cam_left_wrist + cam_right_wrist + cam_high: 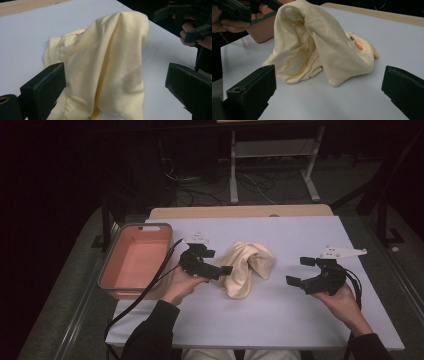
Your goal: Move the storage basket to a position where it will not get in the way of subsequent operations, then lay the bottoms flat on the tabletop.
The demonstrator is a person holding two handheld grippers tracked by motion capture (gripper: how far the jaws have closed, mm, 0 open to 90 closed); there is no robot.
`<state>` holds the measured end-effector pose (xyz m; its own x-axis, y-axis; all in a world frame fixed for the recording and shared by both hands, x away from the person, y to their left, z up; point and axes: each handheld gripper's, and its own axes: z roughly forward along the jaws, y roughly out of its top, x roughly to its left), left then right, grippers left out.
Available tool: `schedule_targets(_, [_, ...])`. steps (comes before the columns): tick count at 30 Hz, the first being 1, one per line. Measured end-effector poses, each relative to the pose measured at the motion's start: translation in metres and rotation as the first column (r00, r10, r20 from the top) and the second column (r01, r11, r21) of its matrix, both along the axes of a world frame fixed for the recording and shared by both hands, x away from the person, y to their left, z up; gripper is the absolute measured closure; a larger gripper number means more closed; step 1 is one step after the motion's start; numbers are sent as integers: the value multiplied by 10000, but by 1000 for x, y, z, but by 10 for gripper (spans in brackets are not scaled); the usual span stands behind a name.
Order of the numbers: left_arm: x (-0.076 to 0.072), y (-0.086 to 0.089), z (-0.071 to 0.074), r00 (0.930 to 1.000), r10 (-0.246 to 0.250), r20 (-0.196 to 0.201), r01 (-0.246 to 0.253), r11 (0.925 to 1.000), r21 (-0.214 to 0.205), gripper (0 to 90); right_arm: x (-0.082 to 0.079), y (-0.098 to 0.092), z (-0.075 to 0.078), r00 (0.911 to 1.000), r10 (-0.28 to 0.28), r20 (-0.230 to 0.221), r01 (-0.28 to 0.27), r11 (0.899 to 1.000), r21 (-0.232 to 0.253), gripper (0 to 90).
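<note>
a pink tub [134,261] with a grey rim sits at the left of the frame, on the left edge of the white table [280,312]. a strip of bare wood [240,212] shows along the table's far side. behind it, at upper centre, a white metal stand [272,165] rises from a floor strewn with dark cables [200,187].

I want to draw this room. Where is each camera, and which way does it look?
High view: above the person's side, looking down at the table, pink tub, both forearms and tongs.
Left gripper view: on the left tongs, facing the yellow cloth; own jaws open.
Right gripper view: on the right tongs, facing the cloth's duck face; jaws open.
Shared: the cloth.
</note>
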<state>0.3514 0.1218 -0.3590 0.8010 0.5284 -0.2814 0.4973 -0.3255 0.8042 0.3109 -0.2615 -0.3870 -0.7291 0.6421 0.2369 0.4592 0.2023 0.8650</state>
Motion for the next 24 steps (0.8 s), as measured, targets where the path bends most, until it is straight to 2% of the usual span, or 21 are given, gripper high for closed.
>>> schedule_targets(2, [-3,1,-4,10000,-4,1,4,10000,-63,28,4,2,0,10000,-5,-2,5,10000,-2,0])
schedule_targets(5, [-4,-2,-8,9999,-101,-35,102,9998,191,22,10,5,0,10000,24,-14,-24,10000,-65,0])
schedule_targets(15, [-13,-12,-18,9992,-394,71,391,9984,409,19,27,11,-6,9998,-120,-161,120,9999,-5,0])
schedule_targets(20, [-17,-13,-20,9991,-209,376,190,9986,488,24,31,14,-10,9994,-111,-327,112,9999,19,0])
schedule_targets(24, [-18,-15,-26,9993,-250,261,236,9984,516,24,35,18,-14,9990,-93,-448,88,9999,-109,0])
